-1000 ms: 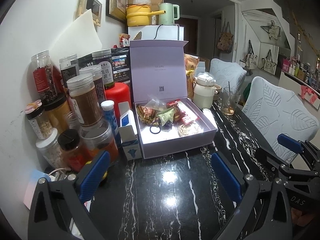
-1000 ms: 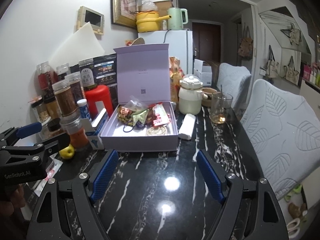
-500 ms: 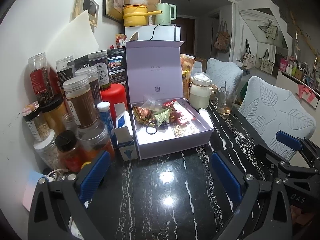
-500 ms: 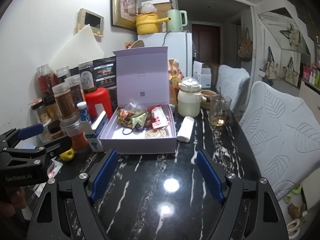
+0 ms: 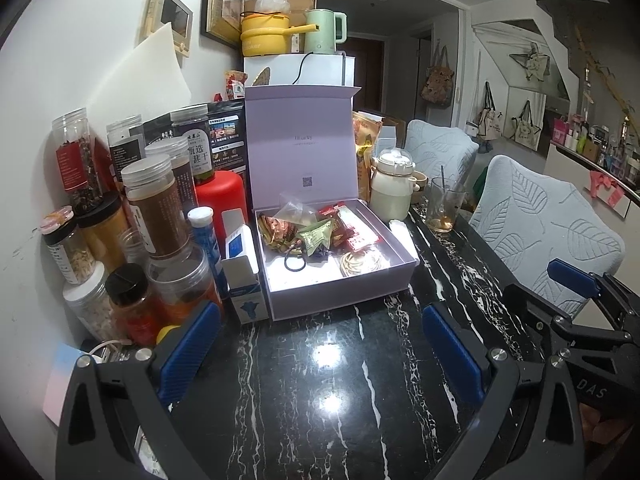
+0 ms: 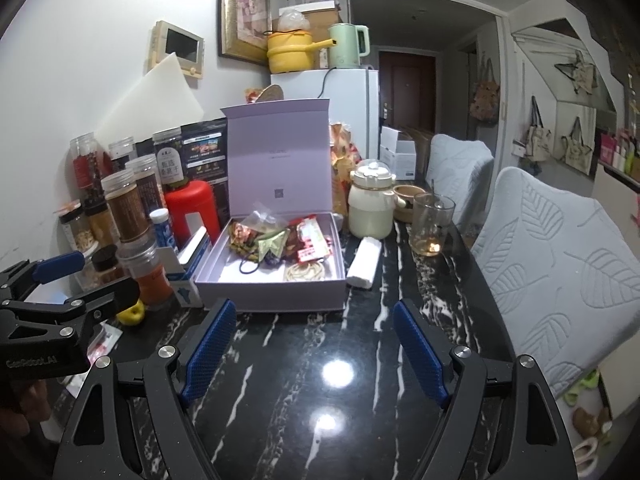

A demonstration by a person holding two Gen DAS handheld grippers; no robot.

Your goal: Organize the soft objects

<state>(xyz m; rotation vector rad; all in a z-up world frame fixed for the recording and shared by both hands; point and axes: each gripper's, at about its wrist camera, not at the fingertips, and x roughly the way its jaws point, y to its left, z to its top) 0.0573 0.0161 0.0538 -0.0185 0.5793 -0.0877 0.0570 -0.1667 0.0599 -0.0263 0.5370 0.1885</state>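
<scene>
Black marble desk [image 5: 320, 380], white veins, lamp glare near centre. Lilac box [image 5: 344, 292] set mid-desk, lid upright at back. Inside box: snack packets [image 5: 316, 232] heaped toward rear, black hair tie [image 5: 295, 262] in front of heap, coil of pale rubber bands [image 5: 360, 265] at front right corner. All soft items inside box, none on bare desk.

Left tongs [image 5: 320, 344] low over near desk, blue pads well apart, nothing between. Right tongs [image 6: 314, 348] likewise over near desk, pads wide apart, empty, aimed at box front. Both short of box, no contact.

Left of box: crowd of jars [image 5: 156, 216], red canister [image 5: 222, 196], small blue-white carton [image 5: 246, 292] touching box wall. Yellow object [image 6: 132, 314] on desk beside jars. Right of box: white roll [image 6: 364, 262] just beside wall, cream pot [image 6: 370, 208] behind roll, glass [image 6: 432, 224] with spoon further right. Two chairs [image 6: 560, 272] with leaf-pattern covers along desk's right edge.
</scene>
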